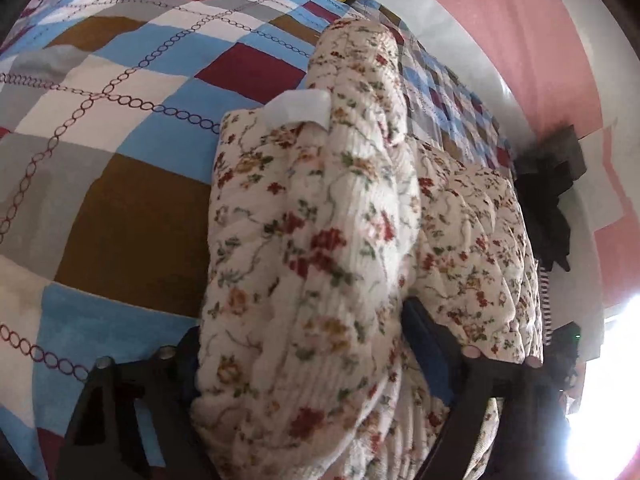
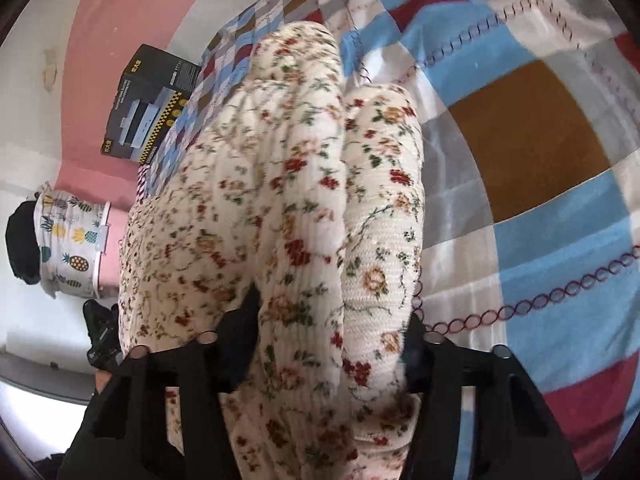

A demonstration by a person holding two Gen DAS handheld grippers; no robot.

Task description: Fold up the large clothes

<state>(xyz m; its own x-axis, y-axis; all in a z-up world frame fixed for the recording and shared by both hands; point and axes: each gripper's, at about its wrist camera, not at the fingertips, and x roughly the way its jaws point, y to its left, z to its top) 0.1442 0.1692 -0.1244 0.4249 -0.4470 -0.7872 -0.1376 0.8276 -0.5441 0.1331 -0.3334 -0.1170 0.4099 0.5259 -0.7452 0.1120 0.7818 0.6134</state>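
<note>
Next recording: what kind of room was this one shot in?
Most likely a bedroom at home. A patchwork bedspread covers a wide bed, a flowered knit garment lies on it, and a pineapple-print laundry basket stands by the pink and white wall.

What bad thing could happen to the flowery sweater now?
The flowery sweater is bunched into thick rolls between both sets of jaws, so a lift might drag the whole pile and undo the fold. The layers look uneven, so one may slip out. It also lies close to the edge of the checked blanket, where a sideways tug could pull part of it off the bed.
</note>
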